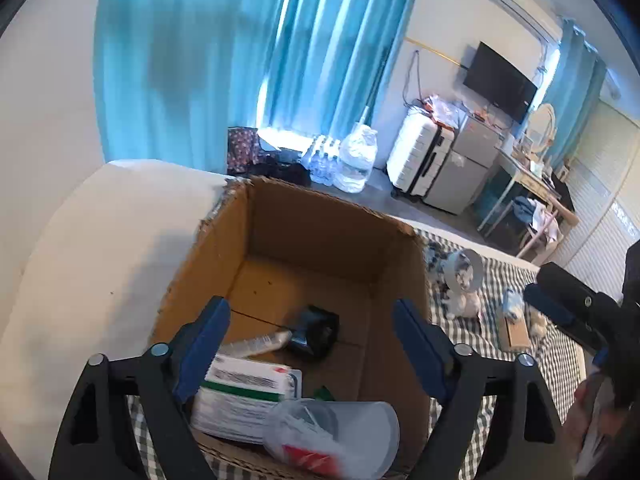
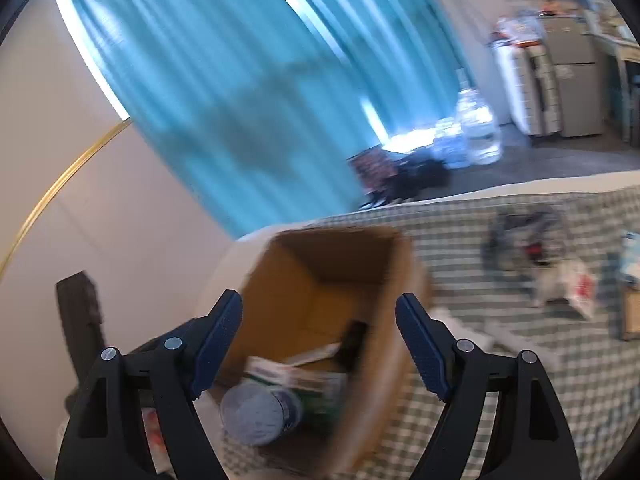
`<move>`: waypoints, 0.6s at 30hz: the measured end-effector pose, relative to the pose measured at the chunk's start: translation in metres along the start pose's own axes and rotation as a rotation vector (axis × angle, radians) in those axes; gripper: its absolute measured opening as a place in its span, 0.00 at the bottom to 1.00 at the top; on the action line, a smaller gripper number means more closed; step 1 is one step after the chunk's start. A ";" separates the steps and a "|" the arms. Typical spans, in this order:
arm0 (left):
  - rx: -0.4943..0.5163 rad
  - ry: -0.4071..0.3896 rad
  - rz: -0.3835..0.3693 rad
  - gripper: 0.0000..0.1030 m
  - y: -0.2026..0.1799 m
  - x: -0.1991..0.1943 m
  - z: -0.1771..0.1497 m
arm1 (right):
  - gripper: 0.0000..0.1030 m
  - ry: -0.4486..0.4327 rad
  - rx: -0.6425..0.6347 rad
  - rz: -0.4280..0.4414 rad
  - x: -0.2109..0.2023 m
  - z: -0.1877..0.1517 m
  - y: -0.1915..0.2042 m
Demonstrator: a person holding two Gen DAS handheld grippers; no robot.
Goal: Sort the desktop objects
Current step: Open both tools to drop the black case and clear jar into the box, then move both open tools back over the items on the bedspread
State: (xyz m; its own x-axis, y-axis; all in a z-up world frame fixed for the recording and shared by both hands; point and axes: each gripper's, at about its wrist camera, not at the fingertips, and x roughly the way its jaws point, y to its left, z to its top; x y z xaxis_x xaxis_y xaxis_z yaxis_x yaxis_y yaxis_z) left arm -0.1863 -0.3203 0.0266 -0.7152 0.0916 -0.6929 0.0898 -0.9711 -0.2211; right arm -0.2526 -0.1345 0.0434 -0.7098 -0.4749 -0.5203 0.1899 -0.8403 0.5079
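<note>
Both grippers, left gripper (image 1: 310, 344) and right gripper (image 2: 318, 346), spread and empty above cardboard box (image 1: 320, 220), with clear cup (image 1: 340, 436), white packet (image 1: 244, 396), tube (image 1: 256, 344) and black object (image 1: 314, 330) inside.

Bedroom in a home, checked bedsheet (image 1: 496, 280), teal curtains (image 1: 192, 60), white suitcase (image 1: 416, 156), wall-mounted television (image 1: 500, 80), probably a small fridge (image 1: 468, 160).
</note>
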 end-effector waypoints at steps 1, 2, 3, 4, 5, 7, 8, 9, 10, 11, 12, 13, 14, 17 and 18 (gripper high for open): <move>0.005 0.003 -0.002 0.88 -0.003 -0.002 -0.003 | 0.77 -0.022 0.007 -0.039 -0.012 -0.003 -0.015; 0.009 0.004 -0.006 0.88 -0.007 -0.003 -0.005 | 0.77 -0.034 0.008 -0.068 -0.020 -0.004 -0.022; 0.012 0.007 -0.016 0.90 -0.013 -0.005 -0.009 | 0.77 -0.046 0.009 -0.104 -0.030 -0.006 -0.033; 0.016 0.009 -0.027 0.94 -0.019 -0.006 -0.012 | 0.77 -0.062 0.014 -0.165 -0.044 -0.010 -0.049; 0.017 0.007 -0.035 0.97 -0.026 -0.009 -0.016 | 0.77 -0.070 0.025 -0.208 -0.055 -0.012 -0.061; 0.022 0.005 -0.062 0.98 -0.043 -0.014 -0.023 | 0.77 -0.086 0.066 -0.273 -0.075 -0.018 -0.085; 0.026 0.007 -0.078 0.98 -0.052 -0.015 -0.026 | 0.77 -0.099 0.091 -0.296 -0.088 -0.022 -0.097; 0.036 0.011 -0.090 0.99 -0.063 -0.016 -0.030 | 0.77 -0.111 0.110 -0.310 -0.099 -0.025 -0.107; 0.047 0.014 -0.096 1.00 -0.074 -0.016 -0.034 | 0.77 -0.122 0.126 -0.326 -0.111 -0.029 -0.116; 0.064 0.021 -0.093 1.00 -0.089 -0.015 -0.039 | 0.77 -0.131 0.135 -0.347 -0.123 -0.032 -0.125; 0.076 0.033 -0.086 1.00 -0.100 -0.013 -0.042 | 0.77 -0.137 0.140 -0.366 -0.131 -0.036 -0.131; 0.086 0.046 -0.075 1.00 -0.111 -0.011 -0.046 | 0.77 -0.142 0.141 -0.390 -0.141 -0.041 -0.138; 0.096 0.062 -0.069 1.00 -0.127 -0.008 -0.052 | 0.77 -0.145 0.140 -0.402 -0.148 -0.043 -0.144; 0.103 0.078 -0.095 1.00 -0.156 -0.004 -0.067 | 0.77 -0.145 0.123 -0.435 -0.162 -0.052 -0.155; 0.101 0.085 -0.089 1.00 -0.167 0.000 -0.073 | 0.77 -0.146 0.114 -0.444 -0.165 -0.054 -0.158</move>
State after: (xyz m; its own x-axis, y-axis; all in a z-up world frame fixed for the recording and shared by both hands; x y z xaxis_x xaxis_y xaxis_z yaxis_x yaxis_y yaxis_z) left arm -0.1501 -0.1417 0.0134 -0.6558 0.1921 -0.7301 -0.0446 -0.9752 -0.2166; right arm -0.1287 0.0625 0.0118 -0.7950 -0.0280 -0.6060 -0.2230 -0.9155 0.3348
